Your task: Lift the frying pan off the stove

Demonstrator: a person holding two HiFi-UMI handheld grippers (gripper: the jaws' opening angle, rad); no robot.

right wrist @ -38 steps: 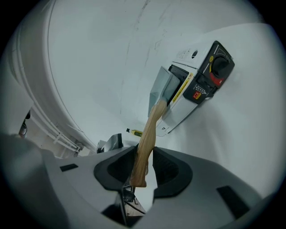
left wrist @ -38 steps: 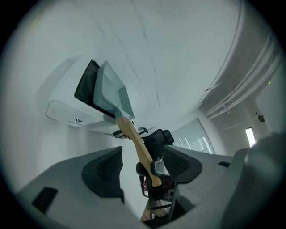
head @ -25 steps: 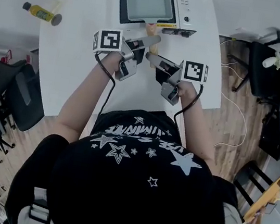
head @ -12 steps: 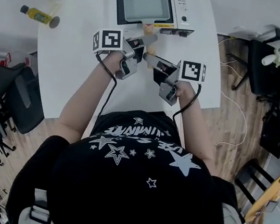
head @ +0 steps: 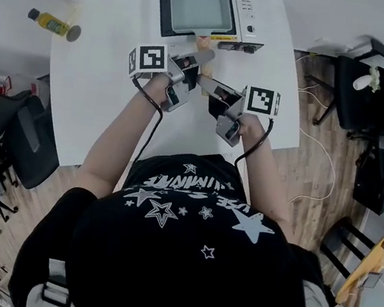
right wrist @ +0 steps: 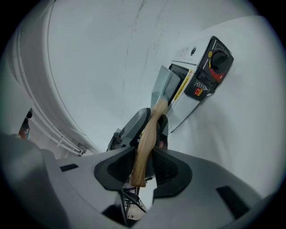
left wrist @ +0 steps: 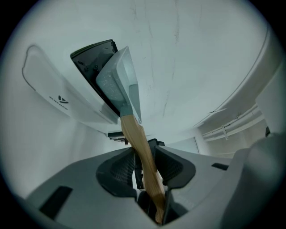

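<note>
Our left tongs (left wrist: 145,156), jaws just closing, and right tongs (right wrist: 144,156) both clamp the wooden handle (left wrist: 133,136) of the frying pan (head: 194,1), which sits on the stove (head: 246,6) at the bench's (head: 95,83) far edge. If the 2 hands lift unevenly, the pan could twist or tip. Both forearms reach forward and converge on the handle.

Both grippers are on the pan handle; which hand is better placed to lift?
Probably left. The left gripper grips the wooden handle nearer the frying pan, its fingers having just been closing on it; the right gripper clamps only the handle's end.
</note>
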